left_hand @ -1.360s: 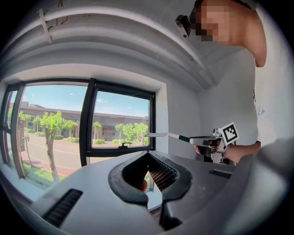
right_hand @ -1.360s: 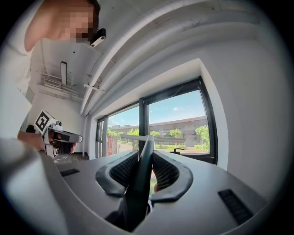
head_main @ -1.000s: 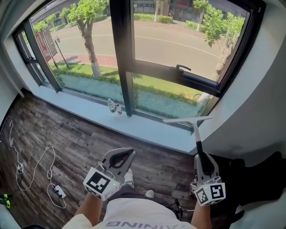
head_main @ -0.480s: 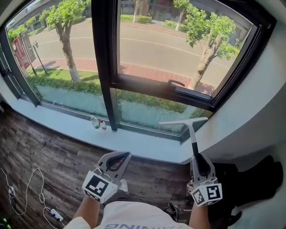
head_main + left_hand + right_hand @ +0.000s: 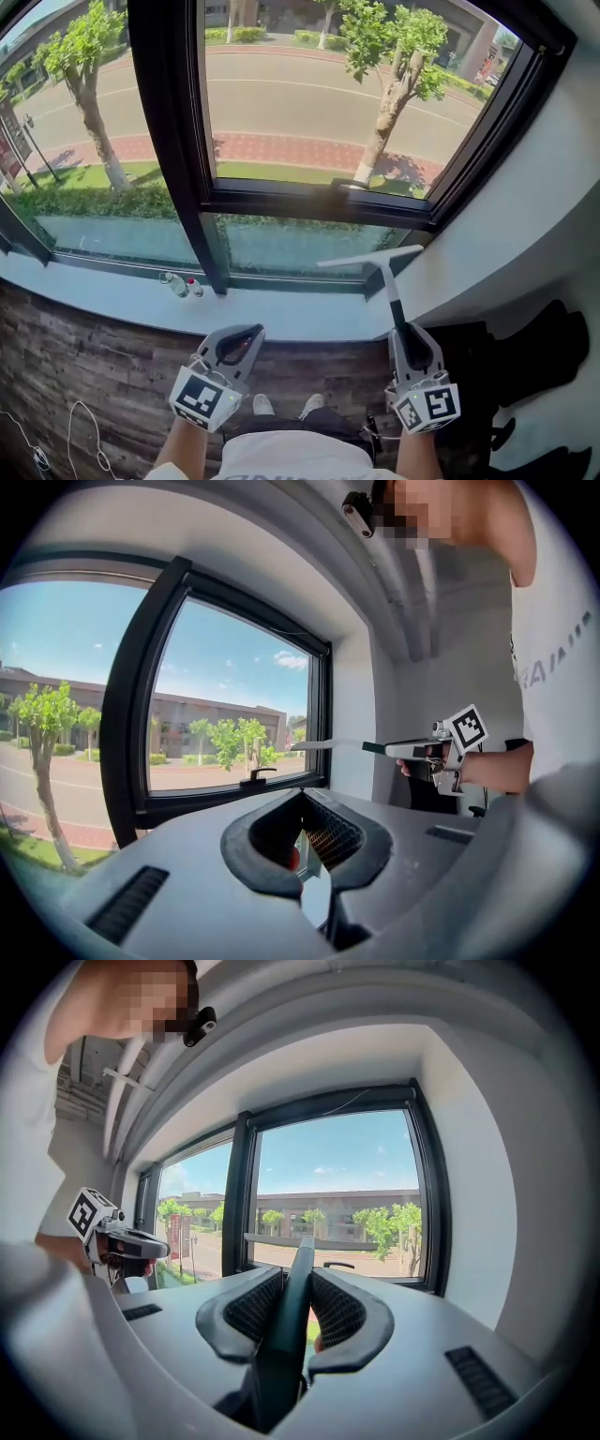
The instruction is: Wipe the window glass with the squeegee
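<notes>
Right gripper [image 5: 410,343] pinches our squeegee [image 5: 371,259] by its handle, blade short of the window glass [image 5: 309,94]; left gripper [image 5: 242,336] closed, empty. Such a narrow hold may let the handle twist once we press.

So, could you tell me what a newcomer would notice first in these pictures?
The big black-framed window fills the upper head view, with a street and trees beyond. At lower right, the right gripper is shut on the squeegee, its blade raised toward the lower right pane; the left gripper holds nothing.
</notes>
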